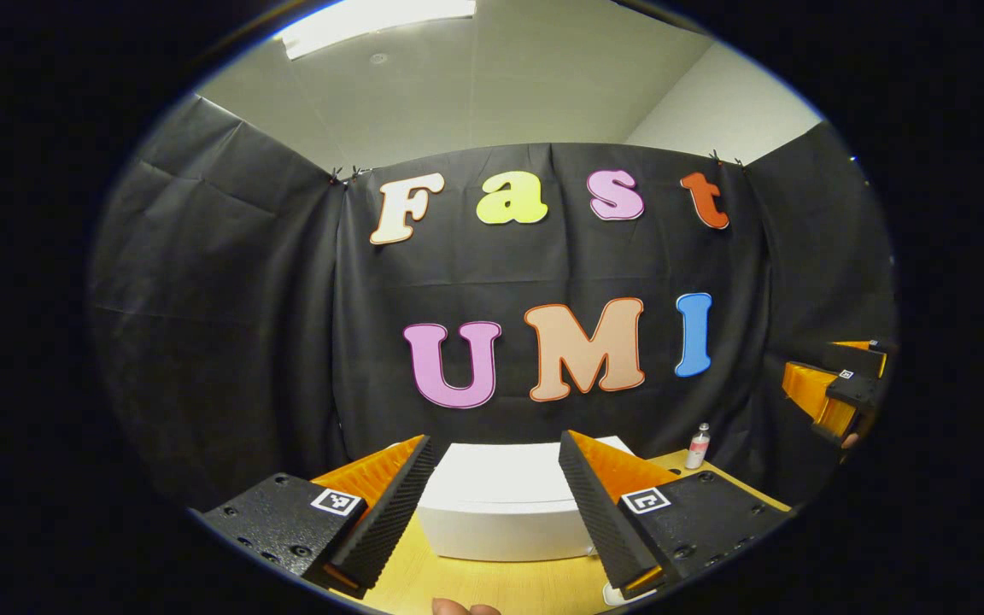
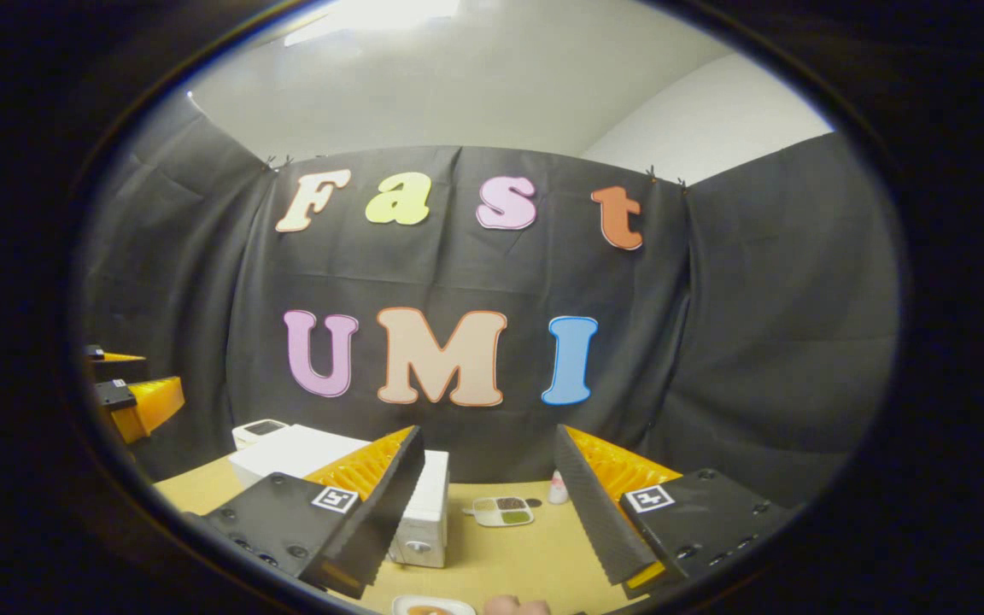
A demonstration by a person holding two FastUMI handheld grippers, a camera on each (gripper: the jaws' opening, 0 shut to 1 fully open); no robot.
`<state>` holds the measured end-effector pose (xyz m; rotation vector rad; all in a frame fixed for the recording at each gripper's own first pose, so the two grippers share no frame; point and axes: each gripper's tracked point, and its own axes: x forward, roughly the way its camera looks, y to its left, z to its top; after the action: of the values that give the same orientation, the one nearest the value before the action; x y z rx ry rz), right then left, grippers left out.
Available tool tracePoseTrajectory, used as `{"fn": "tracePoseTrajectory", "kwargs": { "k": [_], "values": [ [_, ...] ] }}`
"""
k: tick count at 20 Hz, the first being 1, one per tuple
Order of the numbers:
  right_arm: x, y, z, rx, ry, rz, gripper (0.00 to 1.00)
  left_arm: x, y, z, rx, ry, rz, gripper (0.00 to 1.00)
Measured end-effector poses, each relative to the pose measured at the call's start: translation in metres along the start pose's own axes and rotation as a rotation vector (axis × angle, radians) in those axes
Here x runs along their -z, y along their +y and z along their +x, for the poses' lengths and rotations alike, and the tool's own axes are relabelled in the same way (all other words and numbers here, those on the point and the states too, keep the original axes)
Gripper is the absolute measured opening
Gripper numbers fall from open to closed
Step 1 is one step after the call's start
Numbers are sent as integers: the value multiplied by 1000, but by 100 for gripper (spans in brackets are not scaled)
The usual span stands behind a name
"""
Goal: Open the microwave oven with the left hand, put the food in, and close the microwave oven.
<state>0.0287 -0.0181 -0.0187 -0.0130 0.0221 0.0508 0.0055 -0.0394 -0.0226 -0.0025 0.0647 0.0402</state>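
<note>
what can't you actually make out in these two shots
- Microwave oven, left gripper view: its front is too foreshortened to tell whether the door is shut.
- Divided tray, right gripper view: too small to identify its contents.
- Plate, right gripper view: cut off by the bottom edge.
- Small bottle: too small to identify.

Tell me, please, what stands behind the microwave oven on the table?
In the right gripper view, a small white device sits just behind the white microwave oven on the wooden table, before the black cloth wall. The oven covers its lower part.
</note>
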Motion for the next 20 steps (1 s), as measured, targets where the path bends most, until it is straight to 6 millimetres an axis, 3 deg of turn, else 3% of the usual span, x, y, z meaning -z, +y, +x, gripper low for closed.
{"fn": "tracePoseTrajectory", "kwargs": {
  "k": [8,11,15,20],
  "values": [
    [-1,-4,7,-4,-14,-9,96,3,-9,7,5,4,9,95],
    [-2,-8,7,3,-20,-14,96,15,-16,9,14,19,18,95],
    [-6,-15,3,12,-30,-19,96,47,-34,17,54,39,13,95],
    [-13,-27,-6,33,-48,-33,96,123,-72,22,139,129,-12,96]
  ]
}}
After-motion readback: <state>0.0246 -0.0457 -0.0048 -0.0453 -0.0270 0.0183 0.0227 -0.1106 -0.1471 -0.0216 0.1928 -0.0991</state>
